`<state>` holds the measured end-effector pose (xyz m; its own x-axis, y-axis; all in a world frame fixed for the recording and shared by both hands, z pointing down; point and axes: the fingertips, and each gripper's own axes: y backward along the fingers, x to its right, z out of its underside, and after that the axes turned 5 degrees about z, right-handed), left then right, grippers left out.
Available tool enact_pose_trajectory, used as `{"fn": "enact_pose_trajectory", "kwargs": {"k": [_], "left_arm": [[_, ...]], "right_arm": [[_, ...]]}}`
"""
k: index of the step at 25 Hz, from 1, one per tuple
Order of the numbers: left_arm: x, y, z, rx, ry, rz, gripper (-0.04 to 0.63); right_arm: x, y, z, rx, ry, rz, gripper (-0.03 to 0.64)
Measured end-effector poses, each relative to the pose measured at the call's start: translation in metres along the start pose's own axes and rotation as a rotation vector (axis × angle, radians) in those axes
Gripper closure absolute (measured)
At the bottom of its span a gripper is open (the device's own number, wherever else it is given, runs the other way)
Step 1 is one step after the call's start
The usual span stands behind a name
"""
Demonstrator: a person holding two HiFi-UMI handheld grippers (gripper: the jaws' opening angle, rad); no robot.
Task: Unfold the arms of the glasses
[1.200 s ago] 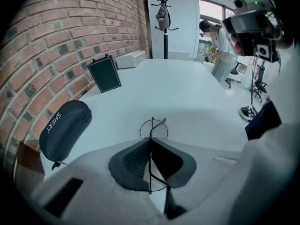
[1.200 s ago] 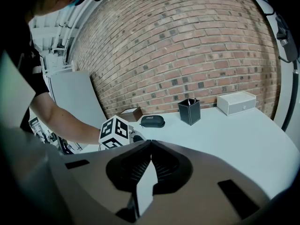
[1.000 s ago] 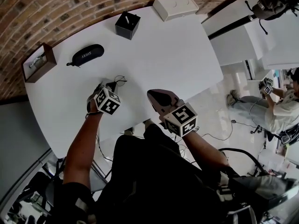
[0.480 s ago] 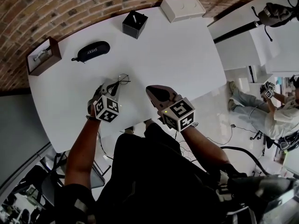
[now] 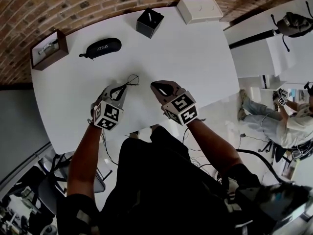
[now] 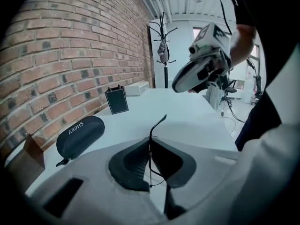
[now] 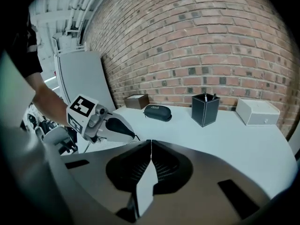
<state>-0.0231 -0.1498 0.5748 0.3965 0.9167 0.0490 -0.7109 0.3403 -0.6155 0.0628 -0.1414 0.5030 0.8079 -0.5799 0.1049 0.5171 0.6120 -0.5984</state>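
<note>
Currently on hand, item by item.

Glasses [image 5: 131, 79]: thin dark wire frame, pinched in your left claw [image 5: 120, 88], whose jaws are closed narrow on the wire. One arm sticks up and forward past the tips, over the near half of the bench [image 5: 190, 58].

Right claw [image 5: 157, 86]: jaws together, nothing between them. It hangs just beside your left claw, with its tip near the glasses but apart from them.

Bench: white, with rounded corners and a brick wall behind.

Case [image 5: 102, 47]: black, closed, lying flat at the far left, well apart from both claws.

Wooden box [image 5: 48, 49]: brown, open-topped, at the left corner beyond the case. Its contents are too small to tell.

Pen holder [image 5: 149, 22]: black, square, upright at the far edge, with pens in it.

White box [image 5: 199, 10]: flat, at the far right corner, near the pen holder.

Person [image 5: 293, 121]: seated on the floor, well off to your right of the bench.
</note>
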Motion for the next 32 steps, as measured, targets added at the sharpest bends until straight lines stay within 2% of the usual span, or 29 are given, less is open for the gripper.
{"fn": "enact_pose_trajectory", "kwargs": {"k": [6,14,17,23,32], "left_arm": [[0.001,0.011,-0.002,0.045,0.027,0.000,0.575],[-0.001,0.024,0.003,0.078,0.065,-0.011,0.575],[-0.004,0.033,-0.004,0.119,0.094,-0.016,0.575],[-0.009,0.043,-0.011,0.195,0.136,-0.022,0.575],[-0.013,0.055,-0.003,0.234,0.186,-0.030,0.575]], "right_arm": [[-0.011,-0.025,0.005,-0.038,0.164,-0.047,0.609],[-0.022,-0.041,0.012,-0.076,0.222,-0.084,0.609],[-0.029,-0.048,0.013,-0.094,0.276,-0.106,0.609],[-0.052,-0.071,0.013,-0.129,0.475,-0.174,0.607],[-0.069,-0.106,0.027,-0.209,0.726,-0.261,0.605]]}}
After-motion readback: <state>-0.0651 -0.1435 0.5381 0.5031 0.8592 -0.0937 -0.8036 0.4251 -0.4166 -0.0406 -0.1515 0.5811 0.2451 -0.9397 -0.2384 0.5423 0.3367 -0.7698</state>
